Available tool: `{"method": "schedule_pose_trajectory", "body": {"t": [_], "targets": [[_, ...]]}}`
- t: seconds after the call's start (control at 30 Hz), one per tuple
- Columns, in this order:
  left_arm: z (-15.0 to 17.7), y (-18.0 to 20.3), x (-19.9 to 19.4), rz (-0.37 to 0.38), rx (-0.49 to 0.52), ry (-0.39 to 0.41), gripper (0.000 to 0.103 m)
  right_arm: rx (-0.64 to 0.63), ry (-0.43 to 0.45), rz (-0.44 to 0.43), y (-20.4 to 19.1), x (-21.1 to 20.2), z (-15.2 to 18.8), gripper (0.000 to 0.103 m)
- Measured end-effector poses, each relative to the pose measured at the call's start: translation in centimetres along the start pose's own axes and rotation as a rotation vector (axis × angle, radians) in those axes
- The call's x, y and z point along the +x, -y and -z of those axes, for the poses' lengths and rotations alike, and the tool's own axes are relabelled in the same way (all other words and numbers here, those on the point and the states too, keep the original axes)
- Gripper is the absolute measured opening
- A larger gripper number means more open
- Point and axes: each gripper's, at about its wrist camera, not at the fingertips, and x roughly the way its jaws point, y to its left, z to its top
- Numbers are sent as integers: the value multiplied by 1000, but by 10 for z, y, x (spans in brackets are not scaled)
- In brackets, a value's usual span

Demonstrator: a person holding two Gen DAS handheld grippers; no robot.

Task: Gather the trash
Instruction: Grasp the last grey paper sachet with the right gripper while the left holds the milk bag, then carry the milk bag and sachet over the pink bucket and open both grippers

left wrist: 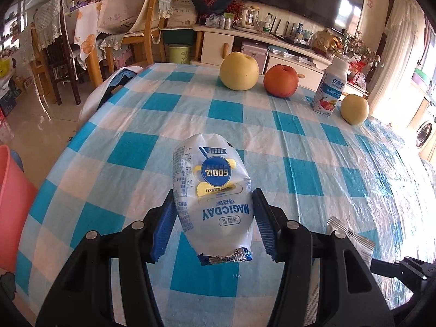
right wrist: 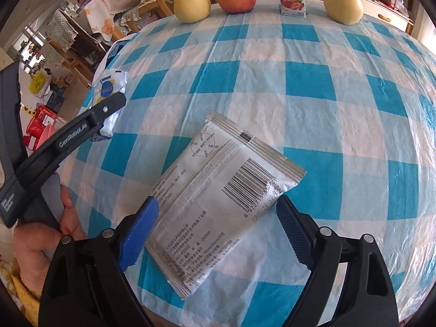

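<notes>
The left gripper (left wrist: 214,223) had its jaws clenched on a crinkled white snack bag (left wrist: 211,193) with blue print, carried above the checked bench (left wrist: 313,147). To its right, the right gripper (right wrist: 218,231) hung with jaws released, either side of a flat grey packet (right wrist: 218,199) lying barcode-up on the near part of the bench. To do this well, those jaws should probably settle lower and pinch across the packet's narrow width, squarely, so the slick foil cannot slide.
</notes>
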Motion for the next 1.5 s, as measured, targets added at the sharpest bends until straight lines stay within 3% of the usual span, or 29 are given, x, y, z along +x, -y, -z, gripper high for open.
{"method": "schedule_pose_trajectory", "body": {"t": [0.37, 0.53, 0.87, 0.97, 1.5], "targets": [[1, -31, -3, 17, -21, 22, 57, -205, 81, 195, -53, 36, -16, 94], [-1, -44, -5, 28, -35, 32, 57, -224, 78, 220, -55, 44, -18, 93], [-1, -54, -15, 58, -41, 48, 57, -255, 119, 233, -59, 46, -17, 87], [0, -53, -20, 58, -31, 56, 57, -263, 137, 216, -60, 44, -16, 79], [10, -77, -58, 58, -42, 106, 57, -284, 216, 207, -75, 26, -10, 77]]}}
